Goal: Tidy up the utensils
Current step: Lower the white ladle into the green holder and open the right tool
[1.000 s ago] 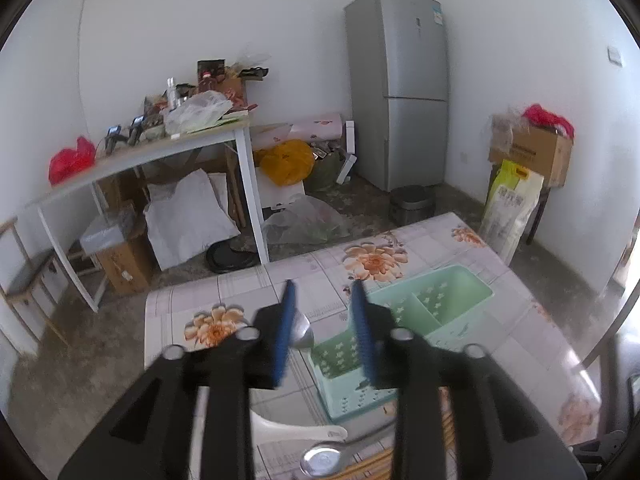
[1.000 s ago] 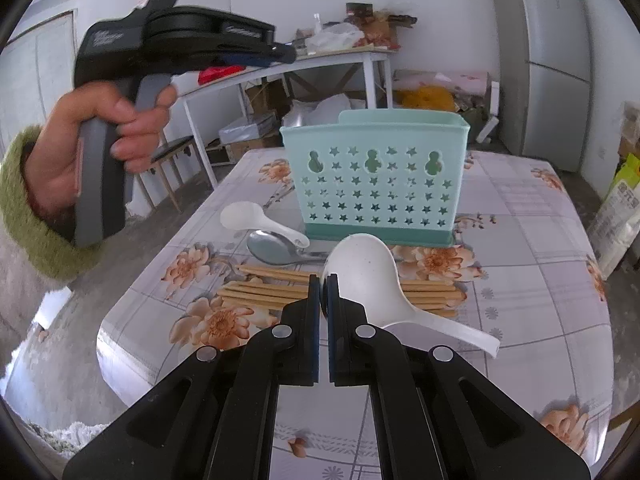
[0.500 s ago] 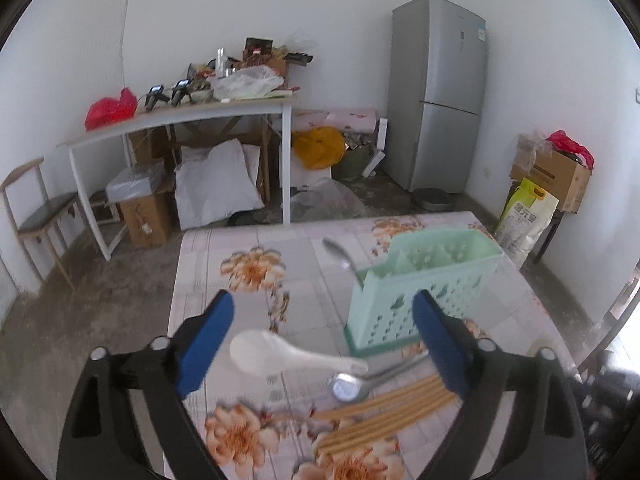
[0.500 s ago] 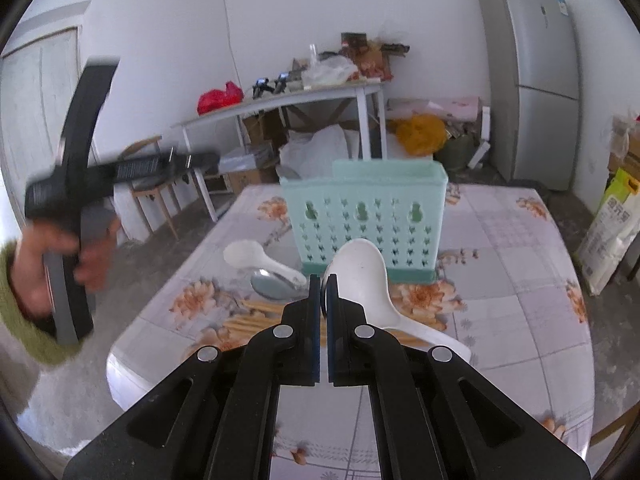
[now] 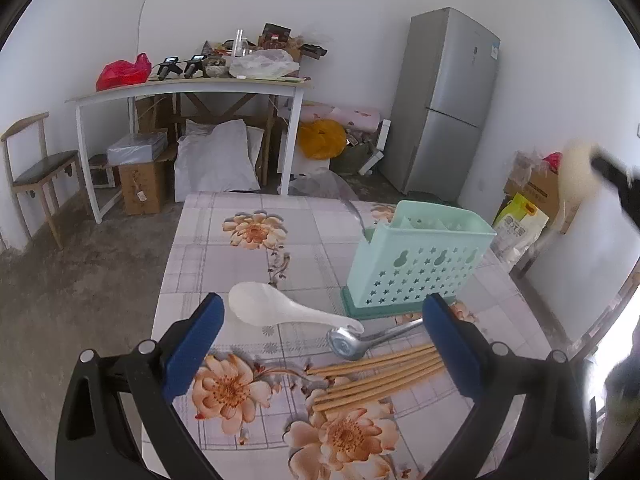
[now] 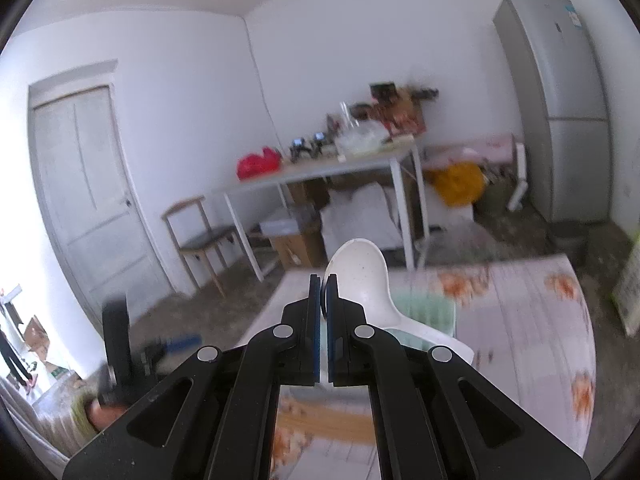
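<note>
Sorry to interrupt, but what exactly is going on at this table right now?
A person is sorting utensils into a green caddy with two handheld grippers. The right gripper is shut on a large white spoon, held up above the table. The left gripper, jaws opening and empty, hangs over a small white spoon, a metal ladle and chopsticks lying on the floral tablecloth.

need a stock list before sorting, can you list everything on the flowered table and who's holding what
caddy: 1, mint green, standing at the table's far right, a metal spoon handle poking out of its left end
small white spoon: 1, white, lying in front of the caddy
metal spoon: 1, silver, beside the small white spoon
chopsticks: a bundle, count unclear, tan, nearest edge
big white spoon: 1, white, lifted above the table
left gripper: 1, black with blue pads, jaws opening, nothing held
right gripper: 1, black, shut on the big white spoon
</note>
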`<state>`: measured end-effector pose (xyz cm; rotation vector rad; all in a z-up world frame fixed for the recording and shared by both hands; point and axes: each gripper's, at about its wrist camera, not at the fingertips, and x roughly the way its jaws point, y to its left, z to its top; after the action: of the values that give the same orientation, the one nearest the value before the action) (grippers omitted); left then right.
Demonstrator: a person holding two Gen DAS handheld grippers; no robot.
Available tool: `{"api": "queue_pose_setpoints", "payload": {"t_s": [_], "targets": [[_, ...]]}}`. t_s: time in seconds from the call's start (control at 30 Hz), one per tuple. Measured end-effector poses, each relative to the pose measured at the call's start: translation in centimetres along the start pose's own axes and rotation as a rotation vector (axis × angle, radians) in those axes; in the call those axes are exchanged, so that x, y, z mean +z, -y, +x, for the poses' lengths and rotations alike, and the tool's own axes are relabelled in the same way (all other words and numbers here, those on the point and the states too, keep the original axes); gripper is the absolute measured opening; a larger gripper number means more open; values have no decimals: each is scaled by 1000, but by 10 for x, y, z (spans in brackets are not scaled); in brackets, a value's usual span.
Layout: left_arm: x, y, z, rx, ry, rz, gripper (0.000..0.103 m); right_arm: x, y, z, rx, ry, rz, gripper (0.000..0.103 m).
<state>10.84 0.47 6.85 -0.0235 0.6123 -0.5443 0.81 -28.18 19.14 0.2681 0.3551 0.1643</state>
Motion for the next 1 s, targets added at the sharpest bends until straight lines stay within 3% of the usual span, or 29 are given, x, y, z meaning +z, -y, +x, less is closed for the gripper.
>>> {"api": "queue_pose_setpoints", "payload": {"t_s": [0.17, 0.3, 0.67, 1.0], "targets": [[-13, -15, -3, 4, -8, -34, 97, 36, 19, 25, 40, 26, 28, 1], [-23, -32, -2, 22, -34, -65, 97, 44, 28, 44, 56, 41, 38, 1], [-32, -76, 4, 68, -64, -154, 97, 25, 49, 83, 145, -13, 161, 1], [-34, -88, 13, 75, -88, -172, 97, -6, 73, 97, 143, -67, 292, 1]]}}
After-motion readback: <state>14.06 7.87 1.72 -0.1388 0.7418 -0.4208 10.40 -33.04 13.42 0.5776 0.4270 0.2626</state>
